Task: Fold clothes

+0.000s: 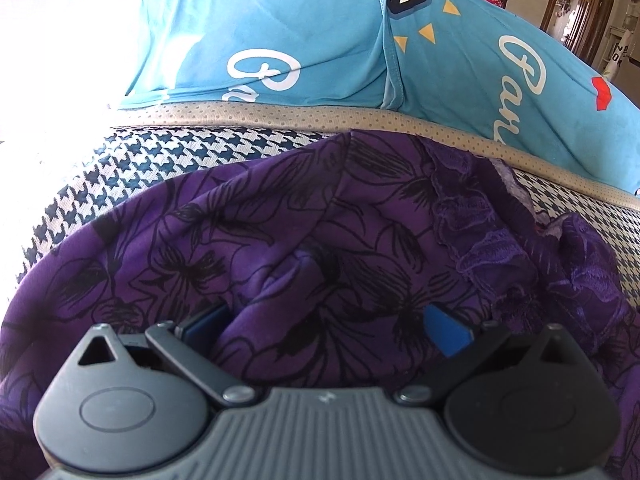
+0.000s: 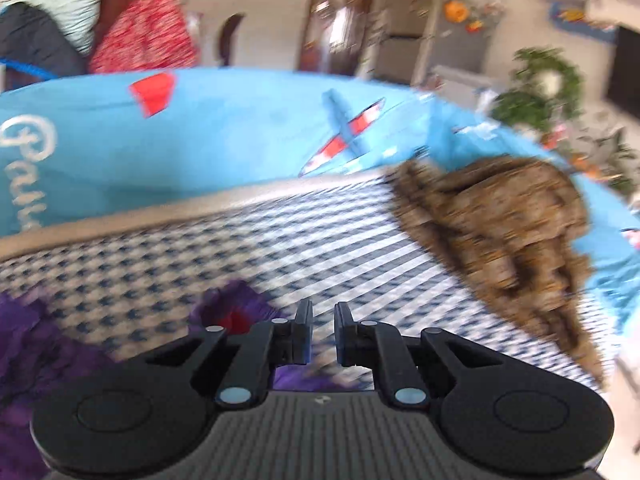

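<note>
A purple garment with black flower print [image 1: 280, 240] lies crumpled on the houndstooth sheet [image 1: 168, 148], with a purple lace trim [image 1: 472, 224] on its right side. My left gripper [image 1: 324, 320] sits low on it, jaws wide apart, and a hump of the cloth bulges between the blue pads [image 1: 446, 330] without being pinched. In the blurred right wrist view, my right gripper [image 2: 322, 312] hovers over the bare houndstooth sheet [image 2: 248, 248]. Its jaws are almost together, with only a narrow slit and nothing in it. A purple lace edge [image 2: 236, 300] lies just to its left.
A blue printed quilt [image 1: 304, 40] runs along the far side of the bed behind a beige dotted border [image 1: 260, 114]. A brown mottled garment [image 2: 500, 224] lies heaped at the right. Red floral cloth [image 2: 140, 28], a doorway and plants stand beyond the bed.
</note>
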`<state>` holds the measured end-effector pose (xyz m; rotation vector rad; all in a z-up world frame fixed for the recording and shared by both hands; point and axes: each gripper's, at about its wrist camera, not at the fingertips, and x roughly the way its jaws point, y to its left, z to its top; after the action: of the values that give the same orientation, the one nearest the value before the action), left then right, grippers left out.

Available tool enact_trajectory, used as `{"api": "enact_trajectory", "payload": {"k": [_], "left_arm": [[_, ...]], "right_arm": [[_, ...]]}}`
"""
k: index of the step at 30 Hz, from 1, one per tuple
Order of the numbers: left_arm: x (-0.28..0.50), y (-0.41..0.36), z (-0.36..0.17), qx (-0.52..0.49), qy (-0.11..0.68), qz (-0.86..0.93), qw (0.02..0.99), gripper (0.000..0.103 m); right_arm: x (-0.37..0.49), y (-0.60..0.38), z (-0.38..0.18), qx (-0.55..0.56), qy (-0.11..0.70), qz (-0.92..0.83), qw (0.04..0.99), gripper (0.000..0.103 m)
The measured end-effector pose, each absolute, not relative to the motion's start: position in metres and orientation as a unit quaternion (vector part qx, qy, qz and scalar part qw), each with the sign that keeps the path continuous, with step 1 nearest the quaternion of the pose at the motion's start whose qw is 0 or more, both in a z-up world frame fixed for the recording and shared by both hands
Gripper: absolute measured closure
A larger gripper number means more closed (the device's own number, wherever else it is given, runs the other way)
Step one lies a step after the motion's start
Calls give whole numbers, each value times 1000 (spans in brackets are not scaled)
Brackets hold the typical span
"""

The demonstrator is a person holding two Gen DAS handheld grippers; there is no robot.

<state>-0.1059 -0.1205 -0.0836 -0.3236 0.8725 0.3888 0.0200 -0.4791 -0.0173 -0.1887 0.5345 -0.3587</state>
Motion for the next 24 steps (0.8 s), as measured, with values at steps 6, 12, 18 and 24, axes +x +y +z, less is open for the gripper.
{"api": "enact_trajectory", "payload": {"k": [6,12,18,24], "left_arm": [[-105,-123,-85,-147,419,189,876,0],[-105,-122,-85,-150,420,187,876,0],[-105,-119,-84,-153,418,191,875,0],[-103,-108,-85,-159,416,212,870,0]], "right_arm": [[12,-502,4,-29,224,-177,958,49],[19,-474,-8,21,270,41,962,50],[21,-441,-26,-21,291,140,946,50],[21,-422,-48,-50,323,178,928,49]]}}
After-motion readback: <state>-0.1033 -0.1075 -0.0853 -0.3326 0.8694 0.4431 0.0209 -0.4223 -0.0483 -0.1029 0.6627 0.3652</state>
